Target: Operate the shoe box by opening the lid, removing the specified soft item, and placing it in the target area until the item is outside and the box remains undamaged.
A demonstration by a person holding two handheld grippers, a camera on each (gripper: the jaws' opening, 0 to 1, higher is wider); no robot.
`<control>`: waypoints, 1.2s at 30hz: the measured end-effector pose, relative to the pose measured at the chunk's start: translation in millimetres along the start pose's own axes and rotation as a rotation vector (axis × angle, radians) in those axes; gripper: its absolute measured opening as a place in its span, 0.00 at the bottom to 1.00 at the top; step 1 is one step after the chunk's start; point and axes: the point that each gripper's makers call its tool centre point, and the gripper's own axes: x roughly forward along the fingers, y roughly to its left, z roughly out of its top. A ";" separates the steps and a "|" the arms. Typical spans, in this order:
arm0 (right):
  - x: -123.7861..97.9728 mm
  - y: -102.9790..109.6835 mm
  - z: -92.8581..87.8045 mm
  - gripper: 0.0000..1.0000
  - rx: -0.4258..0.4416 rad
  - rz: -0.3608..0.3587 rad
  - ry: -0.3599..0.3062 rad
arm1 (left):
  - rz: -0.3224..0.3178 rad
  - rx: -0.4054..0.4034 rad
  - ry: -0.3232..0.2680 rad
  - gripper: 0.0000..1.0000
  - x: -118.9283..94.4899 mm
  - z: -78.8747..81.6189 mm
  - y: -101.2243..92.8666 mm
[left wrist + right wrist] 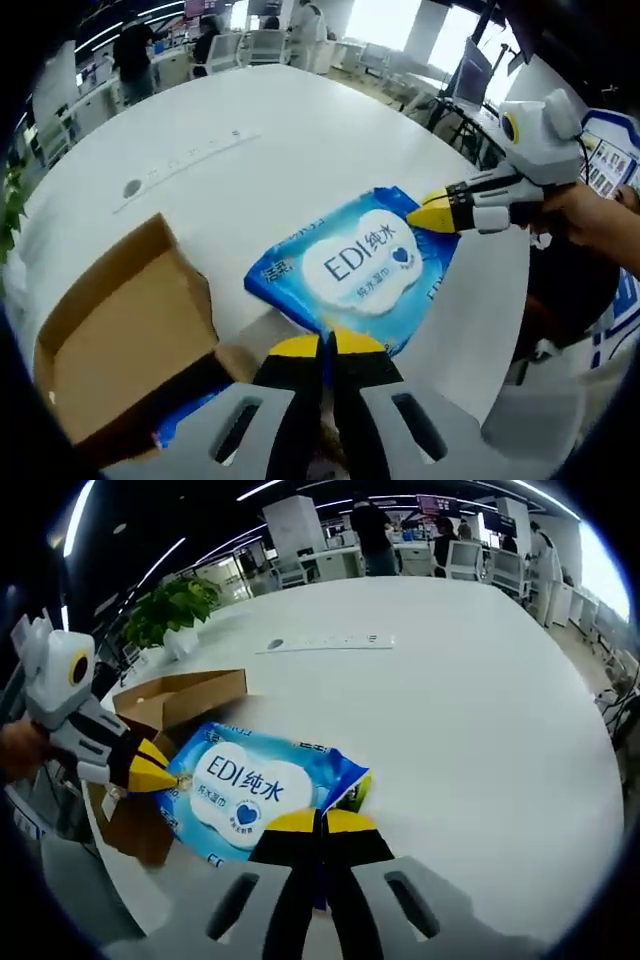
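You have the blue wet-wipes pack (352,265) already outside the cardboard shoe box (120,335) — it lies flat on the white table (300,130), just beside the box, with its label facing up. The box stands open, its flap raised, and I see no tear or crush on the walls that are in view.

Your left gripper (327,345) has its yellow-tipped jaws pressed together on the near edge of the pack. Your right gripper (320,822) pinches the opposite corner in the same way; in the left gripper view it comes in from the right side, tips on the pack's far corner.

So the opening and the removing seem finished. What is left, by my judgement, is only to let go with both grippers — if this spot is really the target area, which nothing on the table marks. Something blue shows low beside the box, but I cannot tell what it is.
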 end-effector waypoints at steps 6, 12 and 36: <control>9.4 -1.3 -4.7 0.00 0.003 0.003 0.014 | 0.024 0.062 0.028 0.00 5.1 -3.2 2.2; 14.6 -1.5 -7.2 0.00 0.004 0.005 0.019 | 0.041 0.106 0.048 0.00 7.7 -5.4 4.3; 21.2 -6.5 -16.4 0.00 0.012 -0.010 0.017 | 0.061 0.158 0.081 0.00 16.2 -17.2 2.9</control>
